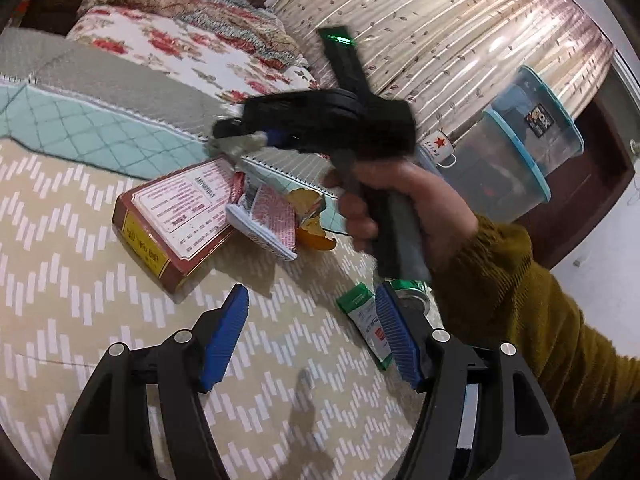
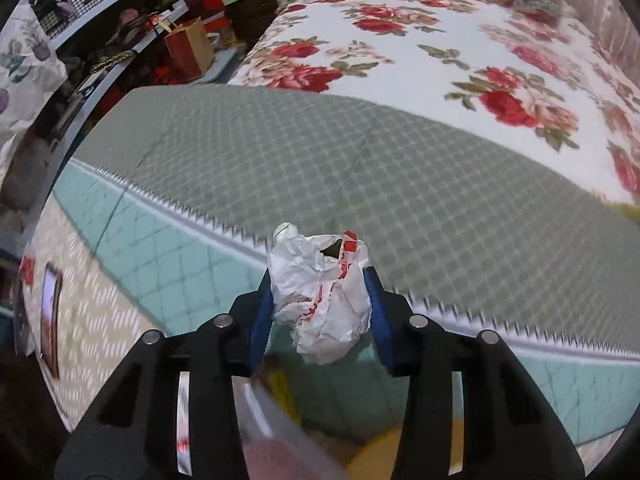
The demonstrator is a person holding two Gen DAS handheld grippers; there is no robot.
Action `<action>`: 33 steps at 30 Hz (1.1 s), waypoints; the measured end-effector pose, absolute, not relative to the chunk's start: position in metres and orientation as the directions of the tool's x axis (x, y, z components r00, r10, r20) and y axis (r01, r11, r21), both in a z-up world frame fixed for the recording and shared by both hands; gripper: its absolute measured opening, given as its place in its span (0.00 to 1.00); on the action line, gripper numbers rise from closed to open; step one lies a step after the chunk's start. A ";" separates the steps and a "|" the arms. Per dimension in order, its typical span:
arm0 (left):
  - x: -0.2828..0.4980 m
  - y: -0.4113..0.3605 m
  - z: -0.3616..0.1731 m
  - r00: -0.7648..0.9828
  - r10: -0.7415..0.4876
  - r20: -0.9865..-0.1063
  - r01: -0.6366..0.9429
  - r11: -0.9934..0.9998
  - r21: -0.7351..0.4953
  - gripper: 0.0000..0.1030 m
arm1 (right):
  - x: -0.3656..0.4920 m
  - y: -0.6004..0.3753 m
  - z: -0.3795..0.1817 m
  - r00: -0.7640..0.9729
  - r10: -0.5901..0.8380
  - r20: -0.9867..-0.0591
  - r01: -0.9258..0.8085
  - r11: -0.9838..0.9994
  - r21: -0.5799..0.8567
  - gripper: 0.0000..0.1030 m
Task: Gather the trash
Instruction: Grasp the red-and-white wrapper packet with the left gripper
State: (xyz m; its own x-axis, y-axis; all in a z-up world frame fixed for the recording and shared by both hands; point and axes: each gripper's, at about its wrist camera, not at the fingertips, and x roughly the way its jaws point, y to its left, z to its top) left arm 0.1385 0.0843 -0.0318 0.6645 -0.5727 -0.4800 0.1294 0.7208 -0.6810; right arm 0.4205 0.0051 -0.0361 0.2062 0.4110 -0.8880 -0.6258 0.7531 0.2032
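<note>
Right gripper [image 2: 318, 300] is pinching paper wad [image 2: 320, 296] above the quilt [image 2: 360, 152], likely slipping out mid-carry; left gripper [image 1: 312, 336] is hanging wide, empty

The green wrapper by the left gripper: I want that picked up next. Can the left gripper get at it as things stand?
Probably yes. The green wrapper lies flat on the bed cover, just beside the left gripper, whose fingers stand open and empty. Only the can crowds it.
</note>
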 end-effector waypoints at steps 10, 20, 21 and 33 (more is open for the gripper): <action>0.139 0.092 -0.042 0.636 -0.605 -0.479 0.110 0.686 -0.719 0.61 | 0.331 -0.051 -0.026 0.071 0.529 -0.846 -0.671 0.653 0.352 0.44; 0.115 0.075 -0.029 0.659 -0.457 -0.597 0.060 0.823 -0.564 0.74 | 0.281 -0.107 -0.022 -0.010 0.702 -0.712 -0.583 0.574 0.575 0.44; 0.114 0.071 -0.028 0.661 -0.439 -0.609 0.058 0.839 -0.541 0.78 | 0.278 -0.110 -0.024 -0.015 0.712 -0.702 -0.571 0.570 0.591 0.44; 0.103 0.054 -0.029 0.626 -0.289 -0.724 0.042 0.940 -0.339 0.91 | 0.271 -0.138 -0.037 0.083 0.746 -0.661 -0.499 0.605 0.620 0.45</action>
State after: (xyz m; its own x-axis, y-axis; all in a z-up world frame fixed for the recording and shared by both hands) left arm 0.1026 0.0542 -0.0288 0.6260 -0.2890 -0.7243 0.0416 0.9399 -0.3390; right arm 0.2710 -0.1379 -0.0370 0.0829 0.7458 -0.6610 -0.4994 0.6051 0.6201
